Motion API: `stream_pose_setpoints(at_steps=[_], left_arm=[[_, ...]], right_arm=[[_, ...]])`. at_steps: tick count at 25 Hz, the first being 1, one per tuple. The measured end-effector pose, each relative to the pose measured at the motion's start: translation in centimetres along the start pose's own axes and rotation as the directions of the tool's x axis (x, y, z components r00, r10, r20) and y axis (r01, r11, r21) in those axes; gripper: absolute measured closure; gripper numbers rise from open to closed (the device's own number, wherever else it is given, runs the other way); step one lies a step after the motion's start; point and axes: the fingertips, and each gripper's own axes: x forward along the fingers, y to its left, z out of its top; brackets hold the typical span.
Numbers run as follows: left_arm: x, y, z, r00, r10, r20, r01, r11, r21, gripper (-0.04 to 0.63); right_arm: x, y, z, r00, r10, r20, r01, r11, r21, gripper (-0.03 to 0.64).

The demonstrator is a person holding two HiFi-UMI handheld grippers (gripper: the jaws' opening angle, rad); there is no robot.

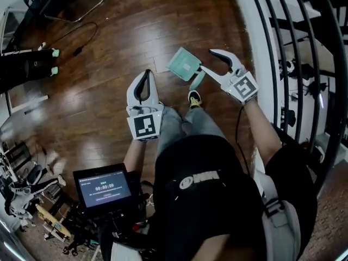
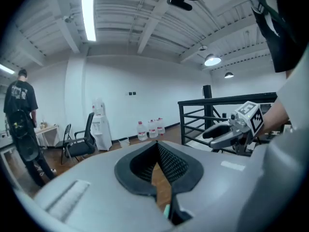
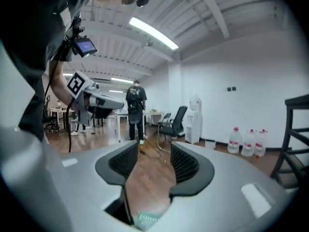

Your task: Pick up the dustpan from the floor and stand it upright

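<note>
The left claw (image 1: 146, 72) is held up in front of the person, its jaws pressed together at the tips. The left gripper view shows nothing between them, only wooden floor (image 1: 109, 64) through the loop they make.

To the right of it, the green dustpan (image 1: 183, 63) is down on the floor, just ahead of the person's shoe (image 1: 194, 98), with its handle running back toward the shoe. From above I cannot tell whether it stands upright or leans.

The right claw (image 1: 206, 59) is further right, with its jaws spread wide and nothing between the pads. In the head view its tips sit just right of the dustpan, and the lower tip crosses the handle's top. The right gripper view shows a green sliver of the dustpan (image 3: 145, 220) low between the jaws, untouched.
</note>
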Motion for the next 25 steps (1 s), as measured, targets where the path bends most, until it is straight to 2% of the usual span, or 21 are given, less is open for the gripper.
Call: stream_pose_setpoints(at_steps=[4, 6, 10, 13, 16, 20, 25], left_arm=[[-4.6, 1.0, 6.0, 0.996, 0.066, 0.058, -0.069, 0.997, 0.047, 0.575], [-6.5, 1.8, 7.4, 0.991, 0.108, 0.080, -0.111, 0.993, 0.029, 0.575], [-6.8, 4.1, 7.2, 0.977, 0.198, 0.080, -0.196, 0.980, -0.028, 0.575], [-6.8, 5.7, 7.4, 0.964, 0.256, 0.077, -0.251, 0.965, -0.074, 0.575], [-7.5, 6.2, 7.7, 0.955, 0.270, 0.120, -0.266, 0.963, -0.054, 0.575], [-8.8, 5.9, 8.0, 0.953, 0.278, 0.123, -0.276, 0.961, -0.031, 0.575], [-9.8, 6.1, 7.8, 0.946, 0.301, 0.118, -0.300, 0.954, -0.027, 0.575]], right_arm=[[2.7, 4.7, 12.1, 0.987, 0.040, 0.158, -0.031, 0.998, -0.059, 0.417], [4.2, 7.4, 15.5, 0.972, 0.057, 0.226, -0.045, 0.997, -0.056, 0.614], [7.5, 11.7, 16.8, 0.950, 0.155, 0.269, -0.146, 0.988, -0.052, 0.614], [9.0, 13.2, 17.5, 0.942, 0.189, 0.279, -0.183, 0.982, -0.045, 0.614], [9.4, 14.2, 18.4, 0.935, 0.210, 0.285, -0.208, 0.977, -0.038, 0.614], [9.2, 14.5, 18.9, 0.952, 0.186, 0.244, -0.183, 0.983, -0.032, 0.614], [9.7, 16.1, 19.6, 0.934, 0.225, 0.279, -0.223, 0.974, -0.041, 0.614]])
